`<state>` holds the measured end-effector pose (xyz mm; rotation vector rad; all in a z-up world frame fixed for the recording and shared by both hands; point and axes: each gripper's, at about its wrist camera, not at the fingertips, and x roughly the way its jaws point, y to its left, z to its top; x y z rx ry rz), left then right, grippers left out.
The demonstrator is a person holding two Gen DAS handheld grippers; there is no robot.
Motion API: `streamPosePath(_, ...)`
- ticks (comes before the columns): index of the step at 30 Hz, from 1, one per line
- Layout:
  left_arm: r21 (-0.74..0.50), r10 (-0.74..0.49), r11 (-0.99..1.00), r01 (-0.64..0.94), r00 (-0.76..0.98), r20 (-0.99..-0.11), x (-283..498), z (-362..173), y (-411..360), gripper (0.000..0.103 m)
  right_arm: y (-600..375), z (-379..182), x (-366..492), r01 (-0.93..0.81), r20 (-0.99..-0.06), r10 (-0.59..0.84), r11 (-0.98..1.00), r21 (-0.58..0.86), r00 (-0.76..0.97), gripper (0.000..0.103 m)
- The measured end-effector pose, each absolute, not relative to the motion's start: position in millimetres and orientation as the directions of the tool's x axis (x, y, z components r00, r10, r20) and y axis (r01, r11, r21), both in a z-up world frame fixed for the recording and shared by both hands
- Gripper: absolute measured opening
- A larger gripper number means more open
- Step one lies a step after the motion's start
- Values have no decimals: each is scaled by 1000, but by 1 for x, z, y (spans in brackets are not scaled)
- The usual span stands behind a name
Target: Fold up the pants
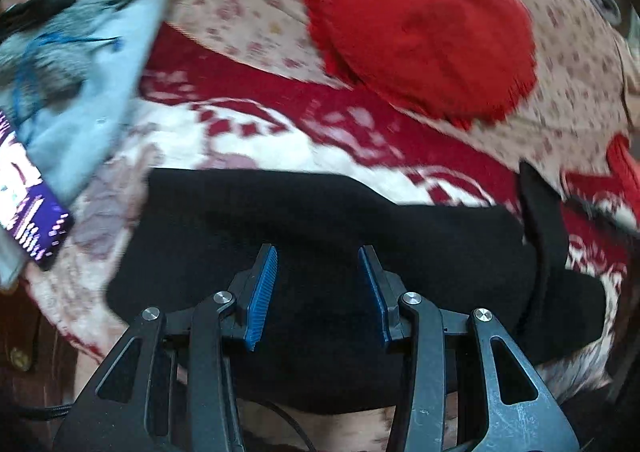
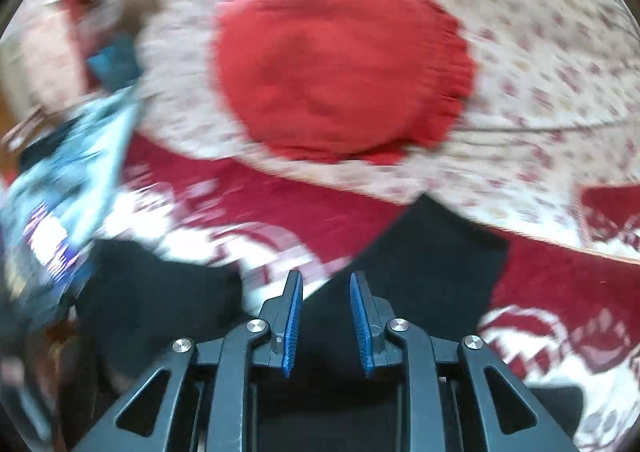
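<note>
While the black pants (image 1: 320, 236) lie bunched on the patterned blanket (image 1: 280, 132), both the left gripper (image 1: 318, 292) and the right gripper (image 2: 325, 322) hover with fingers parted and empty, seemingly between grips.

We see our left gripper (image 1: 318, 272) built of black linkage arms, scuffed on the outer right one, with round silver screws at the pivots. Its fingers carry ribbed blue pads (image 1: 262, 294). Our right gripper (image 2: 326, 300) has the same make: black arms, silver screws, blue ribbed pads (image 2: 291, 328).
</note>
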<state>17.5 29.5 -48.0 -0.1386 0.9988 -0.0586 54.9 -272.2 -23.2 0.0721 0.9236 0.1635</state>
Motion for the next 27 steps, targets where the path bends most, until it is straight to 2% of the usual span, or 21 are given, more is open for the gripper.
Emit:
streamPosePath(5, -115, -107, 993, 18, 520, -847, 21, -61, 4, 40, -284, -48, 120, 5, -855, 69, 996, 84, 513, 23)
streamPosePath(9, -99, -97, 995, 24, 521, -848, 22, -63, 3, 40, -288, -94, 155, 57, -914, 18, 997, 45, 404, 23)
streamPosePath(11, -114, -109, 993, 22, 519, -848, 23, -63, 6, 40, -291, -91, 149, 34, -883, 27, 998, 49, 468, 22)
streamPosePath(13, -125, -116, 992, 17, 519, -847, 24, -64, 10, 40, -302, -86, 139, 41, -874, 81, 993, 114, 479, 4)
streamPosePath(14, -130, -119, 991, 16, 519, -846, 24, -64, 11, 40, -308, -83, 132, 40, -867, 97, 990, 134, 489, 1)
streamPosePath(18, -133, -120, 991, 13, 522, -845, 23, -62, 11, 40, -336, -39, 73, 19, -791, 159, 977, 211, 590, 0)
streamPosePath(21, -137, -121, 991, 7, 520, -846, 23, -63, 11, 40, -358, -8, 22, 20, -735, 153, 975, 221, 660, 0)
streamPosePath(25, -108, -99, 994, 13, 523, -846, 23, -63, 5, 40, -370, 1, 0, 32, -745, 84, 990, 139, 662, 0)
streamPosePath(27, -118, -103, 993, 6, 524, -846, 21, -62, 5, 40, -366, 2, 5, 41, -741, 78, 989, 141, 667, 8)
